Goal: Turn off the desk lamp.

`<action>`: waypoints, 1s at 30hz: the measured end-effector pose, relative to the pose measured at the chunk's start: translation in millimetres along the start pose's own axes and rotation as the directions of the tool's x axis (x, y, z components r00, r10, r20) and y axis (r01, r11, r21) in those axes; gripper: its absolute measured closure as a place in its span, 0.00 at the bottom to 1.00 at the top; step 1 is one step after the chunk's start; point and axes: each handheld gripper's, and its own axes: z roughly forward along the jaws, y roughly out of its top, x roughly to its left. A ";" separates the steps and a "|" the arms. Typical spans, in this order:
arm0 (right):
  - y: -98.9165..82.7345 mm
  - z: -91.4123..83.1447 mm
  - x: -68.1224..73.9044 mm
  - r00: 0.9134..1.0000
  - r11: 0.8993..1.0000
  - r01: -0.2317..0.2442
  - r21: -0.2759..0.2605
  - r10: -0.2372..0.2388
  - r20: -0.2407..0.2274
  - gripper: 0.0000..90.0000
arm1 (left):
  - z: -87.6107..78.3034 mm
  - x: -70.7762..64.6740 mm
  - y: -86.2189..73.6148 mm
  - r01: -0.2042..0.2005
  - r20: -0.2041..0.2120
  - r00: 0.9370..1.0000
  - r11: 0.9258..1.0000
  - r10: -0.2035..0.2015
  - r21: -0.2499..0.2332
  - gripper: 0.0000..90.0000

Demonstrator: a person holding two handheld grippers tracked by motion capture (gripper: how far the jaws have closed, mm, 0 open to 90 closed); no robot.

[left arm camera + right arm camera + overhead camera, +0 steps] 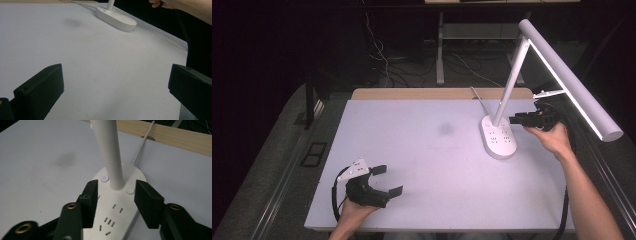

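Near the front left corner of the table (422,165), the left gripper (388,180) rests in the person's left hand (354,212) with its jaws spread wide apart and nothing between them; the left gripper view shows bare white surface between the two black jaws. Farther back, toward the right edge, the lamp (512,85) stands on its oval base (117,212), which carries socket slots and a lit power button (104,178). The right gripper (116,195) hovers just above the base, its jaws on either side of the stem (110,152), apart from it and not touching. At the rear edge, the cord (142,147) runs off toward a wooden strip (175,137).
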 end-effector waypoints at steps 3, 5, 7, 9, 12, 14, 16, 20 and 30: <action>-0.3 3.4 -3.3 1.000 1.000 -0.010 -0.001 0.010 0.005 0.77 | 0.5 0.0 0.2 -0.003 0.001 1.000 1.000 0.003 0.002 0.00; -0.3 6.6 -6.2 1.000 1.000 -0.013 0.001 0.013 0.006 0.84 | 0.2 -0.2 0.3 -0.004 0.000 1.000 1.000 0.004 0.002 0.00; 0.2 11.5 -8.4 1.000 1.000 -0.025 0.008 0.025 0.009 0.89 | -0.3 -0.1 0.1 -0.001 -0.001 1.000 1.000 0.001 0.000 0.00; 1.0 15.6 -9.7 0.999 0.999 -0.033 0.018 0.033 0.014 0.92 | -0.8 0.3 0.1 0.000 -0.002 1.000 1.000 0.000 0.001 0.00; 2.1 24.7 -10.7 0.998 0.997 -0.062 0.041 0.061 0.029 0.99 | -0.7 1.0 -0.1 -0.002 -0.002 1.000 1.000 0.002 0.003 0.00; 2.3 28.8 -10.9 0.997 0.997 -0.063 0.048 0.061 0.040 1.00 | -0.5 0.7 -0.1 0.000 0.000 1.000 1.000 0.000 0.002 0.00; 2.4 30.6 -10.7 0.997 0.996 -0.069 0.056 0.067 0.045 1.00 | -0.4 0.4 -0.1 -0.001 0.001 1.000 1.000 0.001 0.001 0.00; 1.3 39.3 -12.9 0.996 0.995 -0.075 0.058 0.072 0.062 1.00 | 0.0 0.2 0.0 -0.004 0.001 1.000 1.000 0.004 0.005 0.00; -2.0 53.0 -17.7 0.992 0.991 -0.104 0.082 0.097 0.083 1.00 | 0.5 0.4 0.0 0.000 0.001 1.000 1.000 0.000 0.005 0.00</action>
